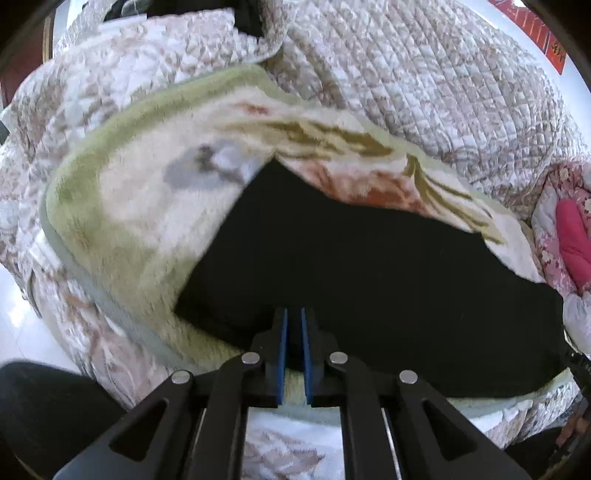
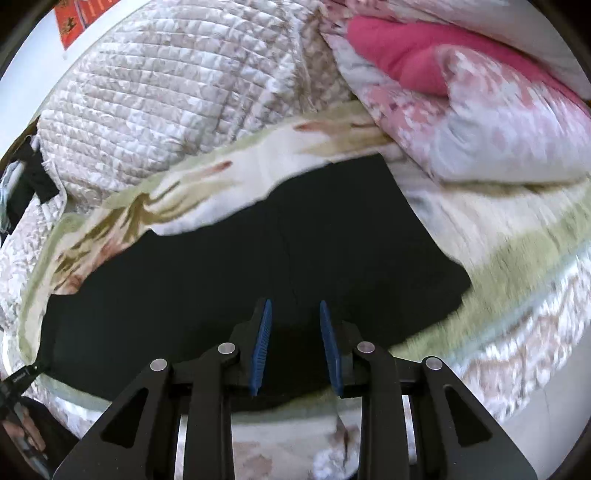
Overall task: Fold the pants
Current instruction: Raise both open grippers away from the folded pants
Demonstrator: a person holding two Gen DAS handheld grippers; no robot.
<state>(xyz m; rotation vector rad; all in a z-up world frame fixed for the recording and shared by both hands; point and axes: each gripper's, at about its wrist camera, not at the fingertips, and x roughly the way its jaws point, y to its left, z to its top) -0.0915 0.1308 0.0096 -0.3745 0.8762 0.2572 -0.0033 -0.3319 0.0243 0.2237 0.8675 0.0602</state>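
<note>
The left gripper (image 1: 294,314) has its jaws nearly together, possibly pinching the near edge of the black pants (image 1: 369,280); the right gripper (image 2: 295,308) has its jaws apart over them. The pants lie flat on a fleecy floral blanket (image 1: 147,206) spread over a quilted bed (image 2: 166,92).

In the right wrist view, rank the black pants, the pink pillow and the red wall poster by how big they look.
Largest to smallest, as they appear:
1. black pants
2. pink pillow
3. red wall poster, cut off by the frame edge

The pants lie nearest the camera, so true sizes may differ.
</note>
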